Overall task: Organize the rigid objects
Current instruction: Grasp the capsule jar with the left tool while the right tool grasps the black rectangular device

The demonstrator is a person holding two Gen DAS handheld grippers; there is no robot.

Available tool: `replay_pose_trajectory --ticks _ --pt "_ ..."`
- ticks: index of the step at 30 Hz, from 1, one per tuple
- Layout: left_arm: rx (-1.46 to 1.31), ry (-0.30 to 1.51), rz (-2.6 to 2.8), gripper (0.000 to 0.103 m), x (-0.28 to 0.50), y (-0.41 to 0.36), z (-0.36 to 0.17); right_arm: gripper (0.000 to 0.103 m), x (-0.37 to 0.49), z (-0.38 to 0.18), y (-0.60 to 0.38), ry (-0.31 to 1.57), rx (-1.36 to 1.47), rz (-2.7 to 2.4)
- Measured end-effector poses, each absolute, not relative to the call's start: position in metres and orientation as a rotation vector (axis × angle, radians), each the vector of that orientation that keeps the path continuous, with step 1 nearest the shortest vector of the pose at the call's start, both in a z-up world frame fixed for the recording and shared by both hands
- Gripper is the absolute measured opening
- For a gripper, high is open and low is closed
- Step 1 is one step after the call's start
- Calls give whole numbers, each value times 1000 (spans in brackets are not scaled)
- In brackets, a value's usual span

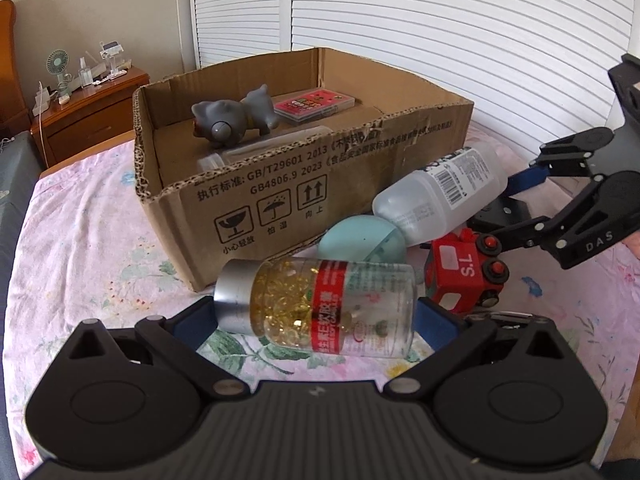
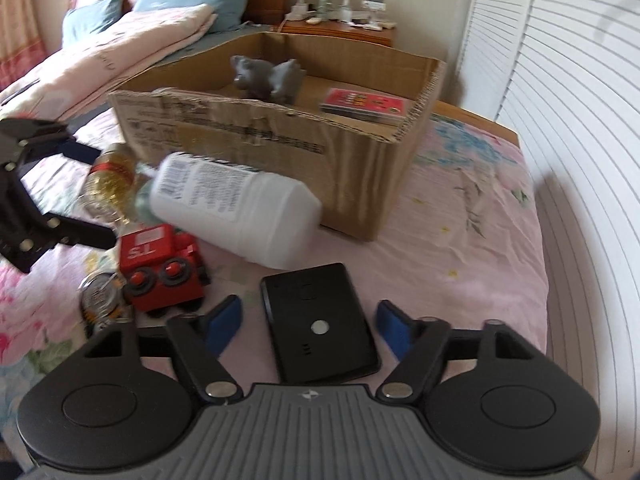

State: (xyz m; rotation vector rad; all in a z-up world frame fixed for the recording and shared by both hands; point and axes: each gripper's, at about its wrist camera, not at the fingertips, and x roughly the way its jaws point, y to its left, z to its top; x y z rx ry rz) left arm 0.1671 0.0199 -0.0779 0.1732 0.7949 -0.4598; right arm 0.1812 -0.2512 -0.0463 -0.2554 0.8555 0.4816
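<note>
Left claw (image 1: 316, 320) clenched on the capsule bottle (image 1: 320, 308), lying at six o'clock of the cardboard box (image 1: 280, 200). Right claw (image 2: 308, 326) released, straddling the black device (image 2: 320, 324) flat on the bed (image 2: 460, 240).

Bed with pink floral sheet (image 2: 460, 240), bearing an open cardboard box (image 1: 320, 200); before the box lie a clear capsule bottle (image 1: 320, 308), white plastic bottle (image 2: 240, 208), teal rounded object (image 1: 360, 240), red toy vehicle (image 2: 160, 264) and flat black device (image 2: 320, 320)
</note>
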Motion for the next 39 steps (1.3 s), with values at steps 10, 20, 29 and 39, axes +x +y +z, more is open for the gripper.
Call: replay_pose_trajectory --ticks 10,20,29,39 --pt "169 784 -447 102 167 22 -75 57 152 -40 -249 882 -245 436" --pt "169 780 -439 102 168 22 -74 59 151 -41 -245 877 -245 455" --pt "159 793 -464 93 172 21 -75 57 152 -41 -244 867 -242 446" --pt "165 843 -460 93 168 23 -69 57 144 -35 -245 869 -250 434"
